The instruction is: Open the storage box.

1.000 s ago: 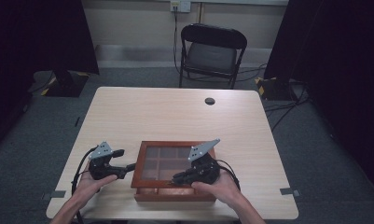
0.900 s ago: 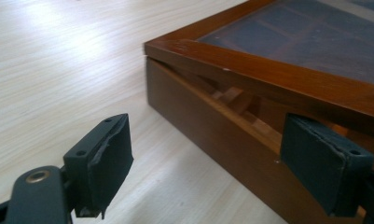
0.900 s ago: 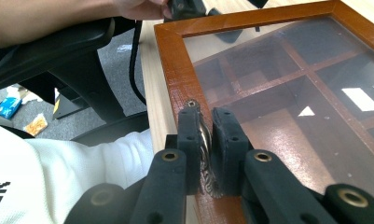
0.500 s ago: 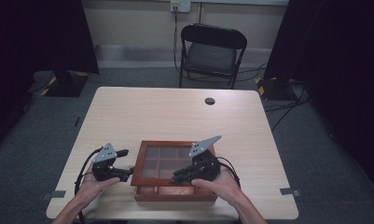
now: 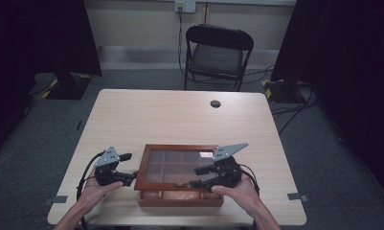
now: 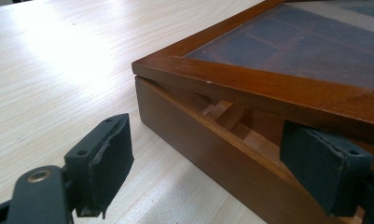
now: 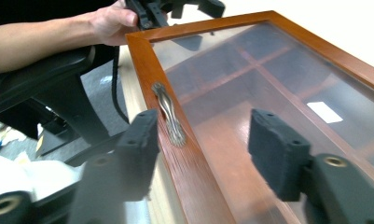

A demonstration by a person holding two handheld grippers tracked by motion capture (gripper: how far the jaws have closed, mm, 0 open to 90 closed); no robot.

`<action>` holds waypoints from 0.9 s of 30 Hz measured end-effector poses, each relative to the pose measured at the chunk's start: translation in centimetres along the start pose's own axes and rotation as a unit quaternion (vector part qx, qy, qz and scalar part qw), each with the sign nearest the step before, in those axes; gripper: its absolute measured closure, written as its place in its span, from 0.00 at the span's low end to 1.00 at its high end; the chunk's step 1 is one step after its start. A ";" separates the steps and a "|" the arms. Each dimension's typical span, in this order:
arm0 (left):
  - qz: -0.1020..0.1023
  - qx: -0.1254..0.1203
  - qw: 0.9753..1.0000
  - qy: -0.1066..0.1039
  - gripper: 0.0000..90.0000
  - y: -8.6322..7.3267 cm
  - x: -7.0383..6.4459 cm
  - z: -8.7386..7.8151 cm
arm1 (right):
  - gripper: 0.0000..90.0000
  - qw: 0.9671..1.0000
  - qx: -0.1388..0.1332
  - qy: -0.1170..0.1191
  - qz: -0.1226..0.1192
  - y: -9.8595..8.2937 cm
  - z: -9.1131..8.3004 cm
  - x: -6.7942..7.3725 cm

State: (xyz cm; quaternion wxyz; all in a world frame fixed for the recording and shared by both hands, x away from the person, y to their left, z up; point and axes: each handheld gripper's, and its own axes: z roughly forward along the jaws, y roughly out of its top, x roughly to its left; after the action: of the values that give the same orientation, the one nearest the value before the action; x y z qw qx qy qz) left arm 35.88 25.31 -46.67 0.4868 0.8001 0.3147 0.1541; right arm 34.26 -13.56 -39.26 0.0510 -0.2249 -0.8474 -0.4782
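Wooden glass-lidded box (image 5: 180,175), lid slightly raised.

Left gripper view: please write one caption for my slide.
Open left gripper straddles the corner of a wooden box, its glass lid slightly raised.

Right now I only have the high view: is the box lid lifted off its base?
Observer: Yes; the left gripper view shows the lid tilted up, a gap above the base at that corner.
Operator: Where's my left tool?
Observer: The left tool is open, one pad just below the lid's edge.
Operator: And the right?
Observer: The right tool is open, astride the lid's front rail by its metal handle.
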 end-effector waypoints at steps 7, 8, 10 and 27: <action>-0.006 -0.002 1.000 0.003 0.19 0.1 0.1 0.0 | 0.27 0.999 -0.013 -0.045 -0.009 -2.4 -2.1 0.0; -0.010 -0.005 1.000 0.003 0.19 0.1 0.1 0.0 | 0.25 0.998 -0.017 -0.054 -0.009 -2.9 -2.5 0.1; -0.012 -0.006 1.000 0.004 0.19 0.2 0.1 0.0 | 0.24 0.998 -0.016 -0.055 -0.011 -3.0 -2.6 0.1; -0.015 -0.029 0.999 -0.018 0.23 0.7 -0.4 -0.3 | 0.21 0.993 -0.063 -0.094 -0.019 -4.1 -4.3 0.0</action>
State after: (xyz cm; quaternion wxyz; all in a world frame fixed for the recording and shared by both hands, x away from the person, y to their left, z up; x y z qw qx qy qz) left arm 35.68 25.06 -45.92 0.5175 0.7838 0.3131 0.1409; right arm 31.98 -18.94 -40.24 -0.0522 -0.2550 -0.8209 -0.5083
